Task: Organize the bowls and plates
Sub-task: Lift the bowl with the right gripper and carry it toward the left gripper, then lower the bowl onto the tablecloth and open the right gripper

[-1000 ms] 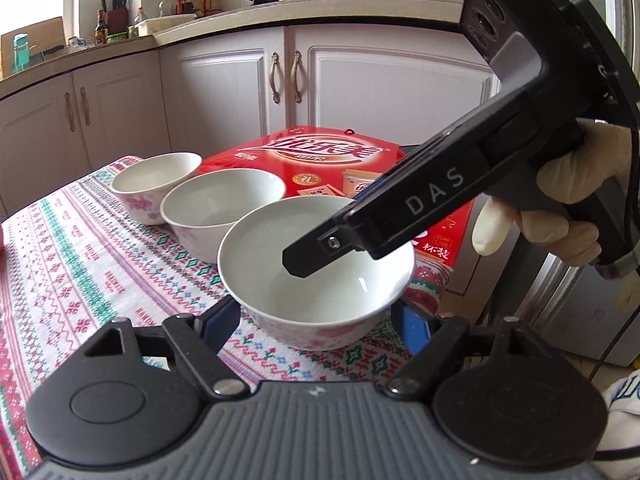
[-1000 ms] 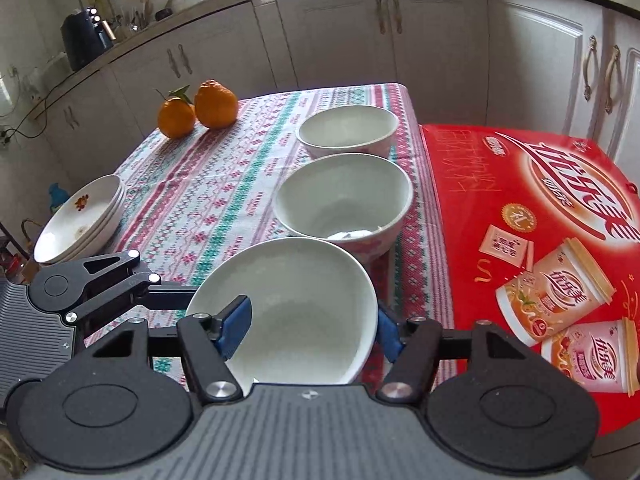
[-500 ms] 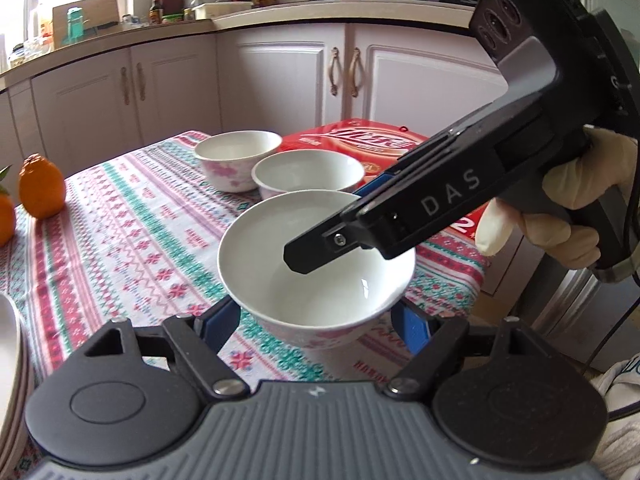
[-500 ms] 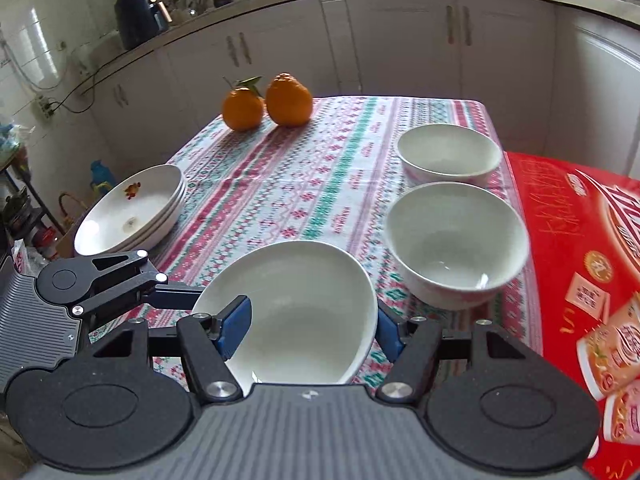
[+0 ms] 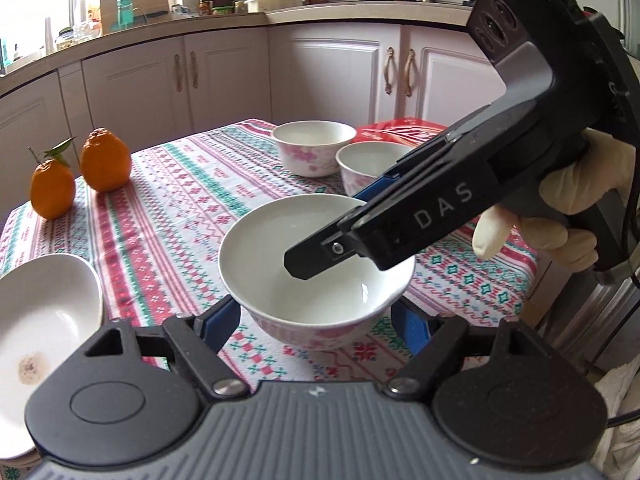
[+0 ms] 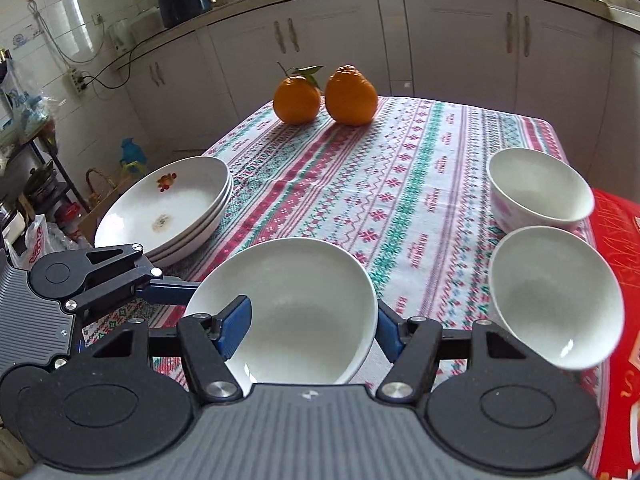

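White glazed porcelain, the round pink-flowered bowl [image 5: 316,276] hangs above the patterned-cloth bench [image 6: 384,200]. The right hand-held gripper [image 6: 312,320] is clamped across its rim, one finger inside; the left hand-held gripper [image 5: 316,320] cradles its sides, jaws half open. Two matching bowls [image 6: 540,192] sit near the red carton [image 6: 616,248]; stacked white plates [image 6: 168,208] lie opposite.

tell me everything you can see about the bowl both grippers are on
The held bowl is round and glossy, ceramic by the look, plain white inside with faint pink flowers outside. It is empty and roughly upright, above the patterned tablecloth. The right gripper pinches its rim, one of the jaws inside and one outside. The left gripper has its jaws on either side of the lower body; whether they press on it is unclear.
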`<state>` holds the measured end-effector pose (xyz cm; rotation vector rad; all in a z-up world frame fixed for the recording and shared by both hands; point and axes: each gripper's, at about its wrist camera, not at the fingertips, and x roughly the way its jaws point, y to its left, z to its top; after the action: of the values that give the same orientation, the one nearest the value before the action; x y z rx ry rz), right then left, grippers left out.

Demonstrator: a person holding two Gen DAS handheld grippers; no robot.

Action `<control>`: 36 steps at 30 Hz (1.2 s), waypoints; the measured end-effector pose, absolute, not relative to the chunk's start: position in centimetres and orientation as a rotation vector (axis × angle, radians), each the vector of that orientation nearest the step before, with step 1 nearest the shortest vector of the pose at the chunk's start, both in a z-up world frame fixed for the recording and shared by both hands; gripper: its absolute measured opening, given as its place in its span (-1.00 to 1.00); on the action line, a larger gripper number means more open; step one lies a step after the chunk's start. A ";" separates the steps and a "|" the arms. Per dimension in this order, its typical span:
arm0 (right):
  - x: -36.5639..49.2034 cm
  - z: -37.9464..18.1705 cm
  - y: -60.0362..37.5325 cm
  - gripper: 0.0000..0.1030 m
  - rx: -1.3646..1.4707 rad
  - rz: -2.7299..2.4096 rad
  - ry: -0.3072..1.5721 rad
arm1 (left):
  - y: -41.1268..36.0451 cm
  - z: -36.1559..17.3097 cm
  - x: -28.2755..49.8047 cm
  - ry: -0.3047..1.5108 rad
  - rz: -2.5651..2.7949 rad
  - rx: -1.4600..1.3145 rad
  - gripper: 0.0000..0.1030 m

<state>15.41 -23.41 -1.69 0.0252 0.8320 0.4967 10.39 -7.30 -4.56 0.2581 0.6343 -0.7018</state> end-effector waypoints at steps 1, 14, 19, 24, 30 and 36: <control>15.6 -1.8 -23.2 0.37 0.026 0.499 0.832 | -7.1 -4.6 10.6 0.636 -0.696 0.257 0.59; 17.1 -2.7 -22.0 0.38 0.024 0.504 0.848 | -6.1 -5.2 11.8 0.662 -0.673 0.249 0.59; 17.2 -2.8 -22.0 0.41 0.027 0.504 0.847 | -6.0 -5.2 11.9 0.659 -0.674 0.245 0.59; 16.9 -2.7 -21.8 0.75 0.026 0.520 0.833 | -6.2 -5.4 11.9 0.653 -0.678 0.255 0.74; 16.2 -2.0 -21.5 1.00 -0.010 0.505 0.796 | -5.9 -5.0 11.8 0.647 -0.684 0.231 0.86; 15.0 -1.1 -22.3 1.00 -0.020 0.447 0.752 | -5.8 -4.5 11.2 0.646 -0.686 0.231 0.86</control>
<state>14.96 -22.34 -1.06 -0.0195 0.7524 0.4467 11.23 -5.79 -4.46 0.2306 0.6465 -0.6865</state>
